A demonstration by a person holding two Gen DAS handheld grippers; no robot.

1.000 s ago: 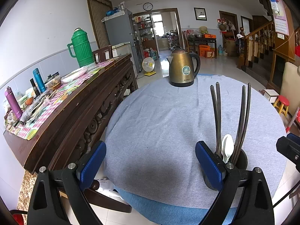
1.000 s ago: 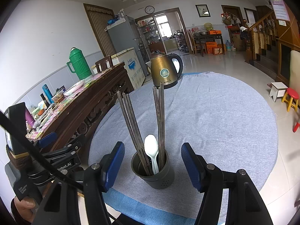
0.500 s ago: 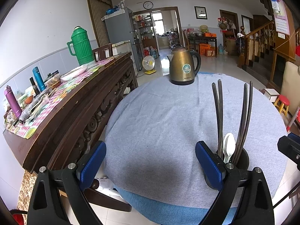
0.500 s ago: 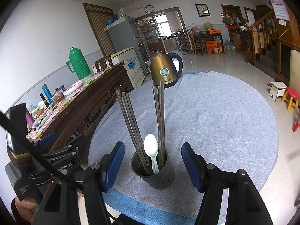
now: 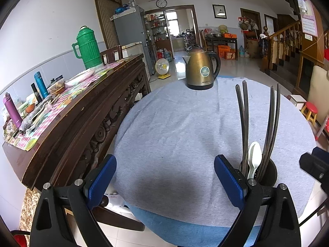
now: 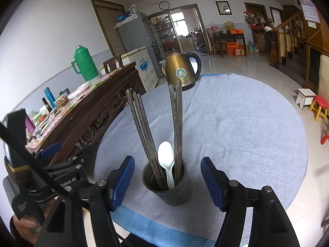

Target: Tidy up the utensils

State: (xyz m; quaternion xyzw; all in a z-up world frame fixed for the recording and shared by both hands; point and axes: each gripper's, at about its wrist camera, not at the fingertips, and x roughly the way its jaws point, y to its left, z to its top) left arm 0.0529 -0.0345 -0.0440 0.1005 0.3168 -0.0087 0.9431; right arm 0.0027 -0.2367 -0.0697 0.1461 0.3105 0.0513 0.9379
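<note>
- Standing upright near the desk [image 6: 246, 123] edge: dark holder [image 6: 167, 187], brown chopsticks [image 6: 176, 123], white spoon [image 6: 167, 164].
- Framed whole only from right gripper [image 6: 167, 182], jaws spread; half hidden behind left gripper [image 5: 164, 180], likewise spread.

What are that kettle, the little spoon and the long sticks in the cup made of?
Kettle: probably metal, bronze-toned and glossy with reflections, and a black handle, likely plastic. Spoon: likely plastic, smooth opaque white. Chopsticks: apparently dark wood, matte and worn. Cup: dark grey, matte, with small holes; plastic or metal, unclear.
</note>
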